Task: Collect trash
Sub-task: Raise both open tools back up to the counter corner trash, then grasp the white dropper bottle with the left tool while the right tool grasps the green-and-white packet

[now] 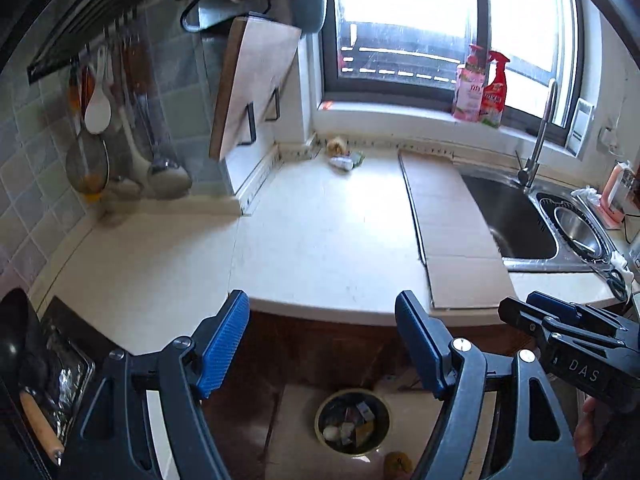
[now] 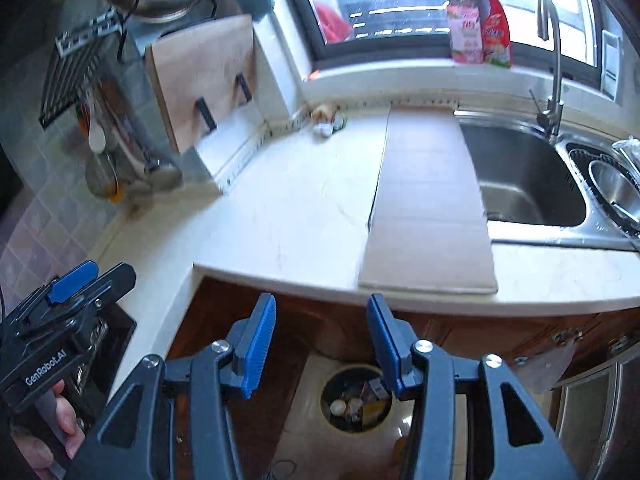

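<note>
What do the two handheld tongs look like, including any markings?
Both are dark grey-black linkage frames with silver pivot bolts and ribbed blue pads. The left tongs show "GenRobot.AI" on their body; the right tongs show "DAS" lettering. No sleeves or cables are clearly visible.

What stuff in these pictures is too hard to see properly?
- Trash pile at the counter's back: too small and far, both views.
- Bin contents: partly behind the right gripper's finger, right view.
- Hanging utensils: blurred, right view.
- Pan: cut off by the left view's edge.
</note>
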Motion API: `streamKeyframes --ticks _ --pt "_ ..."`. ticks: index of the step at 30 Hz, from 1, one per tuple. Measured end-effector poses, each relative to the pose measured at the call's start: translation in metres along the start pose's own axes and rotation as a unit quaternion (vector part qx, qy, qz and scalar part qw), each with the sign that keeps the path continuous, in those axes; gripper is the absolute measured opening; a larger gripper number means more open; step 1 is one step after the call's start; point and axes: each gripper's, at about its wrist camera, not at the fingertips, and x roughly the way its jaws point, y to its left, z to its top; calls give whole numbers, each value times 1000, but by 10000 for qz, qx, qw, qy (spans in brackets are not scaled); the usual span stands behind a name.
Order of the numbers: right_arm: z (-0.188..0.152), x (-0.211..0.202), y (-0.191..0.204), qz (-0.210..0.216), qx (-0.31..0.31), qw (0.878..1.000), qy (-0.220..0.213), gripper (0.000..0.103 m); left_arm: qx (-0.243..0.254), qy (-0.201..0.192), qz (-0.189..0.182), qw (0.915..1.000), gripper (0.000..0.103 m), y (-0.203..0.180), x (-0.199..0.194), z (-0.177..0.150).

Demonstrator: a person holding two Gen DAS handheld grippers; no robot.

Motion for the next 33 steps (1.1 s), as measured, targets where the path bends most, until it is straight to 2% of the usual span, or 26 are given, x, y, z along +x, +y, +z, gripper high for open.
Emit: streamKeyframes --ticks 4,9,17,24,29,33 --pt "33 -22 -2 -38 -13 9996 -280 48 258 -341 14 9991 82 -8 -20 34" --pt "73 -38 -1 -56 -55 9987 -503 48 511 -556 11 9971 82 -23 -24 75" --pt "153 -23 -12 -31 -108 9978 -659 51 603 -652 63 9960 88 -32 5 137" --pt "238 36 -45 317 -88 9983 -491 54 387 -389 296 9981 88 -30 83 206" --pt "295 104 -65 399 -215 9989 -104 54 171 139 435 9988 88 -30 169 249" --pt "328 166 -76 468 -357 9981 193 54 -30 590 418 9974 88 -31 245 269"
